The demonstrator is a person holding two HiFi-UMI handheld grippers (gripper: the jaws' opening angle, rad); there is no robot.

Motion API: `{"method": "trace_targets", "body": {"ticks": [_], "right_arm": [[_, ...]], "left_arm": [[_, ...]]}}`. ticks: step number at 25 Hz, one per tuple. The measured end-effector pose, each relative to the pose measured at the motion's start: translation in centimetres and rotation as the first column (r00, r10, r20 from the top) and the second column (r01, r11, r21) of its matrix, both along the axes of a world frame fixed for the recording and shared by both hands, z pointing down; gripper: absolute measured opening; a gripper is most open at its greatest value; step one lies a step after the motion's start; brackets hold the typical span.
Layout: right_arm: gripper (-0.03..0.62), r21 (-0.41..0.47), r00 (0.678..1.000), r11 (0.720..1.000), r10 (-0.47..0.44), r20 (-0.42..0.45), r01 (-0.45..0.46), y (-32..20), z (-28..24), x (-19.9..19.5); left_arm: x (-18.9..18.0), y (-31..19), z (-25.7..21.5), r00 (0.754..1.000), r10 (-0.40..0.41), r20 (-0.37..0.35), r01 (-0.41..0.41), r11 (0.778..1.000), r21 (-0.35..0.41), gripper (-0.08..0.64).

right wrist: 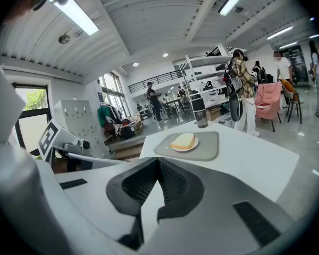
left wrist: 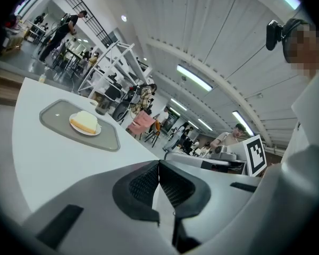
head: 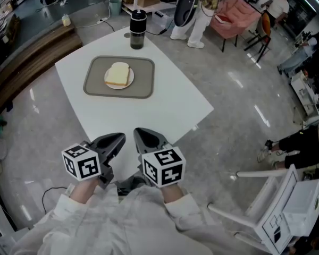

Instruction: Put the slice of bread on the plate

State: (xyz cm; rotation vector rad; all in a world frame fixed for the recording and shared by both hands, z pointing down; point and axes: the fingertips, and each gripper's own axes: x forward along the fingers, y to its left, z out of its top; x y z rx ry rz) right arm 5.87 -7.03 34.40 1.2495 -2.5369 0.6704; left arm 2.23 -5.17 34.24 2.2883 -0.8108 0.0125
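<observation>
Head view: bread (head: pixel 117 74) beyond hand-held grippers (head: pixel 118 138) (head: pixel 140 134)

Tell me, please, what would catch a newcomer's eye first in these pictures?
The slice of bread sits on a white plate on a grey tray on the white table, with a dark tumbler behind it. Nearer, the left gripper and right gripper hover side by side, both shut and empty.

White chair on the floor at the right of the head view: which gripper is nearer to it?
Right. The right gripper is to the left of the white chair; the left gripper is even farther left.
</observation>
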Motion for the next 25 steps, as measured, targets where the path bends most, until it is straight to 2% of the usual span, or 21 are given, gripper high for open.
{"method": "trace_targets", "body": {"ticks": [12, 25], "right_arm": [[0.014, -0.005, 1.0, 1.0, 0.009, -0.025, -0.009, -0.8, 0.1, -0.6], [0.014, -0.006, 1.0, 1.0, 0.005, -0.021, -0.005, -2.0, -0.1, -1.2]], "left_arm": [[-0.9, -1.0, -0.2, 1.0, 0.01, -0.021, -0.01, 1.0, 0.004, 0.009], [-1.4, -2.3, -0.3, 1.0, 0.019, -0.008, -0.019, 1.0, 0.006, 0.009]]}}
